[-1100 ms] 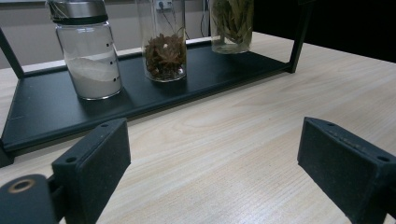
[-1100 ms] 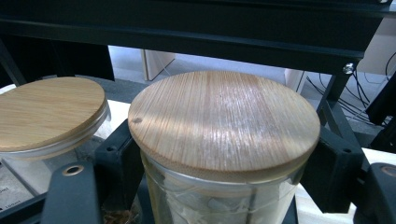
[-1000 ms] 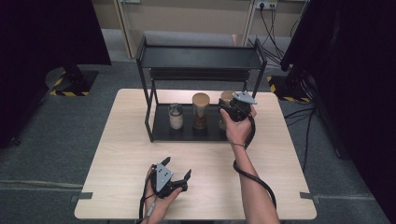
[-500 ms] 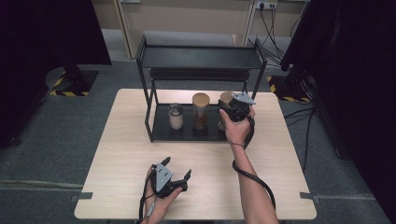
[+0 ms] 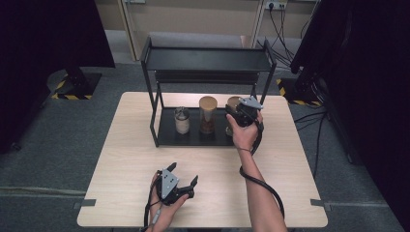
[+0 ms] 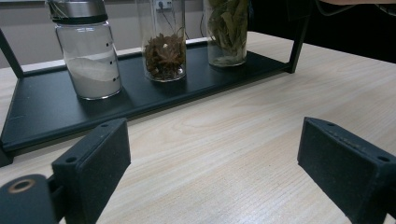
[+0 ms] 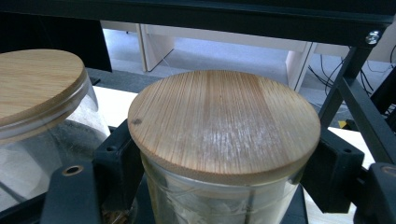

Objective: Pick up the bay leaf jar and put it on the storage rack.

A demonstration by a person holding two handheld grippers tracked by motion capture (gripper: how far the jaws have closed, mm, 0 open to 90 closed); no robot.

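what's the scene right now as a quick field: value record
surface: wooden table
rack: black two-tier shelf
lower tier, left to right: metal-capped jar of white powder, star anise jar, dried leaf jar
right gripper: jaws on either side of the dried leaf jar below its bamboo lid; firm contact unclear
left gripper: open, low over the table's near edge, holding nothing

Open claw (image 6: pixel 212 161) faces three jars (image 6: pixel 164 39) on black tray (image 6: pixel 56 105)

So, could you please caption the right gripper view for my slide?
Right gripper jaws flank a wooden-lidded glass jar on the black rack.
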